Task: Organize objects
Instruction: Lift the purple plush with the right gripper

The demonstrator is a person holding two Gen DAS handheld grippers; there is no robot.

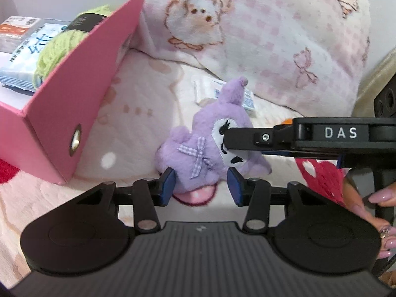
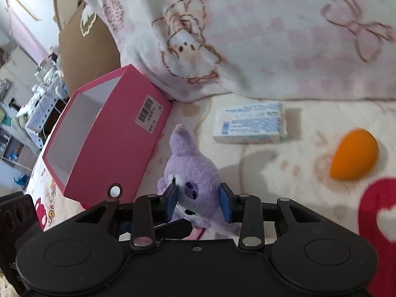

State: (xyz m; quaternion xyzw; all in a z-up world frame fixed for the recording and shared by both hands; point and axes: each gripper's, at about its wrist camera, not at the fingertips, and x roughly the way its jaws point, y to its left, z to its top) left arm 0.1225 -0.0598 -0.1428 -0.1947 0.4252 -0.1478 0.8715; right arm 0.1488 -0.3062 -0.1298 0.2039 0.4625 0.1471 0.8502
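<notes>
A purple plush toy [image 1: 210, 146] lies on the bed cover; it also shows in the right wrist view [image 2: 195, 173]. My left gripper [image 1: 201, 185] straddles its lower body with the blue pads touching its sides. My right gripper [image 2: 199, 203] grips the toy's head between its pads; in the left wrist view its finger [image 1: 250, 139] crosses the toy's face from the right. A pink box [image 1: 81, 81] stands at the left and holds green yarn [image 1: 61, 47] and packets [image 1: 27, 57]. The box also shows in the right wrist view [image 2: 116, 143].
A white tissue pack [image 2: 250, 122] lies beyond the toy, partly hidden behind it in the left wrist view [image 1: 210, 90]. An orange sponge [image 2: 354, 154] lies at the right. A pink patterned blanket [image 1: 272, 37] is heaped at the back. A red heart patch [image 2: 378, 222] marks the cover.
</notes>
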